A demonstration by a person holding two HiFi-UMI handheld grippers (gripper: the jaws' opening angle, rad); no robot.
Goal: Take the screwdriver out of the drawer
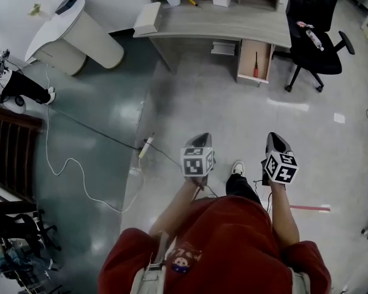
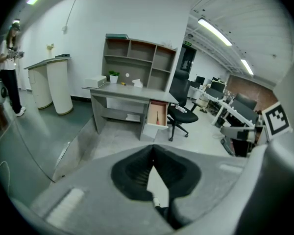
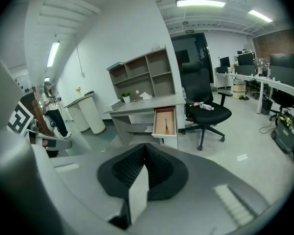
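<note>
The screwdriver (image 1: 256,64) has a red handle and lies in the open wooden drawer (image 1: 262,51) that sticks out of the grey desk (image 1: 233,24) far ahead. It also shows small in the left gripper view, as the screwdriver (image 2: 158,115) in the drawer (image 2: 161,107), and in the right gripper view, as the screwdriver (image 3: 166,127) in the drawer (image 3: 170,116). My left gripper (image 1: 200,138) and right gripper (image 1: 275,137) are held side by side over the floor, well short of the desk. Both are shut with nothing between the jaws, as seen at the left gripper (image 2: 152,149) and right gripper (image 3: 144,147).
A black office chair (image 1: 316,35) stands right of the drawer. A white curved counter (image 1: 73,35) is at the far left. A white cable with a power strip (image 1: 146,147) trails over the floor on the left. A person (image 2: 10,67) stands far left.
</note>
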